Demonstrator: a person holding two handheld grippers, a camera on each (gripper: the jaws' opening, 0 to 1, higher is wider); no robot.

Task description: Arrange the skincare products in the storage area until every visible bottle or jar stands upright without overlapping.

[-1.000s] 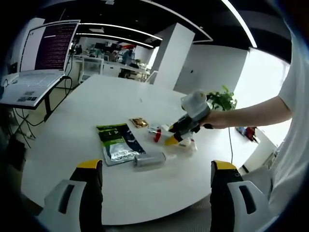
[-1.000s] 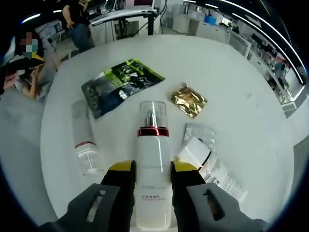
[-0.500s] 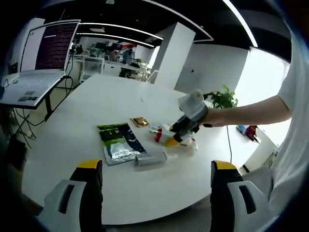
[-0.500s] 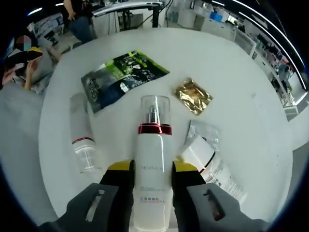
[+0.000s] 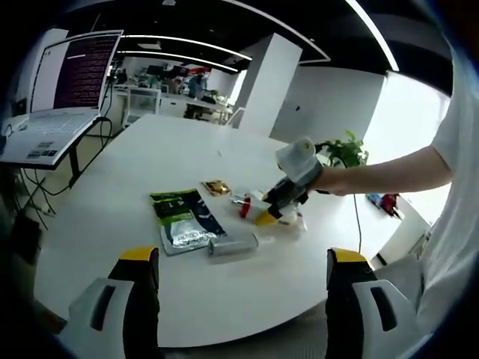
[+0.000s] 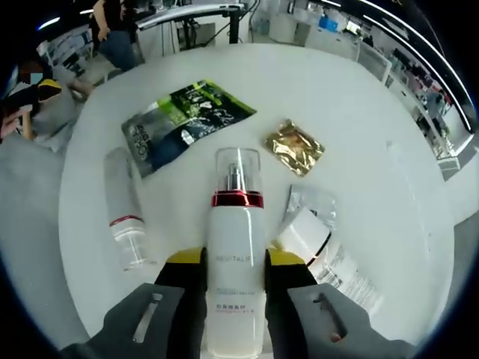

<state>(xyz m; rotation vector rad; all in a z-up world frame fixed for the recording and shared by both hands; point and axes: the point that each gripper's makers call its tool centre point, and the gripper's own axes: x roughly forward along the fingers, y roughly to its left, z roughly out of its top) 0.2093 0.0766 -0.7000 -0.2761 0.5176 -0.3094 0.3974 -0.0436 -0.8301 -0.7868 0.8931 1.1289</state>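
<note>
The right gripper (image 6: 232, 273) has its yellow-tipped fingers (image 6: 185, 262) closed on the body of a white pump bottle (image 6: 236, 262), which has a red collar and a clear cap and lies along the fingers, cap pointing away. Its label carries small grey lettering, too blurred to read. Just beside the bottle on one side lies a clear bottle (image 6: 123, 217) with a thin red band, flat on the white round surface (image 6: 374, 149). On the other side a white tube (image 6: 329, 258) with a dark band lies flat, partly over a clear sachet (image 6: 310, 202). Farther out sit a gold foil sachet (image 6: 293, 154) and a green-and-black pouch (image 6: 183, 123) with white print, seemingly a brand name, though it is not legible.

In the left gripper view, the left gripper (image 5: 239, 299) hangs off the near edge of the surface (image 5: 150, 164), its fingers (image 5: 138, 288) spread wide with nothing between them. The right gripper (image 5: 288, 187) shows there in a person's hand (image 5: 329, 181), over the products near the middle of the surface. The far half of the surface is bare, with broad room toward its far edge. Beyond one edge stands a laptop (image 5: 63, 97) with a lit screen of text lines on a stand; the room is an open office with white walls, ceiling strip lights, distant desks and a potted plant (image 5: 346, 153).
</note>
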